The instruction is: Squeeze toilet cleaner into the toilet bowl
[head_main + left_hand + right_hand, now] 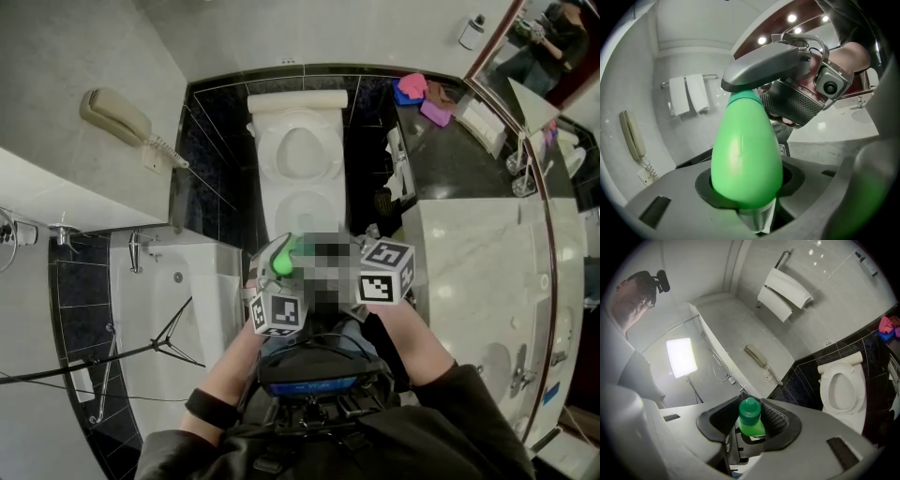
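Because the cap must come off before any squeezing, the toilet cleaner bottle [746, 150] is shared between both tools, just in front of the toilet bowl [274, 155] rather than over it. The left gripper [751, 201] clamps the bottle's swollen body, apparently a steadying hold. The bottle is bright green, glossy and egg-shaped, tapering toward its top. The right gripper [751, 427] has its jaws closed on the green screw cap [749, 409], probably to twist it loose.
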`<control>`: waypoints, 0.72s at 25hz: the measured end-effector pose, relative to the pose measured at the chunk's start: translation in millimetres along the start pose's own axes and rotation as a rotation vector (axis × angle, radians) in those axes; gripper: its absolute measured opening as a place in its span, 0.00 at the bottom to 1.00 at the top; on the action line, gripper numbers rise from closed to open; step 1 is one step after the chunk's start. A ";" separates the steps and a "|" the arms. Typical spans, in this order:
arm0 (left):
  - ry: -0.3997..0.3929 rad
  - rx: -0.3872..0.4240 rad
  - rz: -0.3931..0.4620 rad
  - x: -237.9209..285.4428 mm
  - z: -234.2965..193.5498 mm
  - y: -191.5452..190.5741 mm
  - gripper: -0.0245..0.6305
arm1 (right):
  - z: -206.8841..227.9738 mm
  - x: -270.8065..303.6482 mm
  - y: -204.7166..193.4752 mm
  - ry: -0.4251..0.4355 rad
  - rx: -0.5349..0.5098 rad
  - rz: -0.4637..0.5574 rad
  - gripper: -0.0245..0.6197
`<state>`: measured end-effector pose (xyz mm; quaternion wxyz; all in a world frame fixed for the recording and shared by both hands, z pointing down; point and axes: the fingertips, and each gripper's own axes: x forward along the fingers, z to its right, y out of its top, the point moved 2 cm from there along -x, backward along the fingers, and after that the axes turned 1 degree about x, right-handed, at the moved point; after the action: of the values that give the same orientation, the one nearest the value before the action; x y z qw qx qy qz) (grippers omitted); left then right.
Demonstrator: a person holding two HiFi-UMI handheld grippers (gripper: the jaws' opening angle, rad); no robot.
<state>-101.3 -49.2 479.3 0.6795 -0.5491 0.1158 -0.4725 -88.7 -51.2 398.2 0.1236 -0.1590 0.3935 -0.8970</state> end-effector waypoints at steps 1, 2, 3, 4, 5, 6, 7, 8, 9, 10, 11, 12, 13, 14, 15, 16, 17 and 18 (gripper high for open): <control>-0.001 -0.003 -0.002 0.1 0.1 -0.2 0.33 | -0.4 0.5 0.2 -0.008 -0.011 0.003 0.30; 0.002 -0.010 -0.004 -0.1 -0.7 1.0 0.33 | -1.3 1.6 0.6 -0.011 -0.023 0.009 0.33; 0.005 -0.021 -0.004 -0.5 -2.1 2.6 0.33 | -2.3 3.0 1.3 -0.010 -0.035 0.020 0.43; 0.008 -0.035 -0.004 -1.1 -3.9 4.3 0.33 | -3.3 4.3 2.3 -0.007 -0.046 0.033 0.52; 0.007 -0.045 -0.004 -1.6 -5.0 4.8 0.33 | -4.0 5.1 3.5 -0.003 -0.054 0.046 0.54; 0.000 -0.051 -0.003 -1.9 -5.3 4.2 0.33 | -4.8 5.4 4.9 0.002 -0.059 0.060 0.54; -0.015 -0.055 0.000 -2.2 -4.8 3.5 0.33 | -6.3 5.3 6.6 0.013 -0.061 0.074 0.54; -0.042 -0.060 0.007 -2.6 -3.6 2.9 0.33 | -8.9 4.8 8.6 0.033 -0.065 0.090 0.54; -0.082 -0.072 0.018 -3.7 -2.2 3.7 0.33 | -11.9 3.8 11.0 0.058 -0.076 0.109 0.54; -0.135 -0.088 0.034 -5.8 -1.1 7.5 0.33 | -14.5 2.0 13.8 0.084 -0.099 0.132 0.54; -0.202 -0.104 0.055 -8.9 -0.1 14.3 0.33 | -16.7 -0.3 17.1 0.109 -0.129 0.156 0.54; -0.276 -0.118 0.077 -12.9 0.9 23.0 0.33 | -19.0 -2.9 20.7 0.133 -0.160 0.178 0.54; -0.349 -0.133 0.096 -17.5 2.3 30.9 0.33 | -21.4 -5.4 24.0 0.155 -0.191 0.193 0.53; -0.414 -0.150 0.111 -22.2 4.2 36.9 0.33 | -24.0 -7.7 26.9 0.176 -0.219 0.201 0.53; -0.470 -0.164 0.122 -27.0 6.0 41.7 0.33 | -26.9 -9.5 29.5 0.197 -0.244 0.203 0.53; -0.518 -0.174 0.131 -31.4 7.6 46.0 0.33 | -30.4 -10.7 31.8 0.218 -0.268 0.204 0.53; -0.562 -0.181 0.140 -35.6 8.8 50.0 0.33 | -34.2 -11.4 33.9 0.240 -0.290 0.203 0.53; -0.604 -0.190 0.150 -39.4 9.7 53.6 0.33 | -38.2 -12.0 35.6 0.262 -0.311 0.203 0.53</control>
<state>-87.9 -15.3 422.7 0.6620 -0.7153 -0.0072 -0.2239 -88.9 -45.0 345.0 0.1350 -0.0178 0.5537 -0.8215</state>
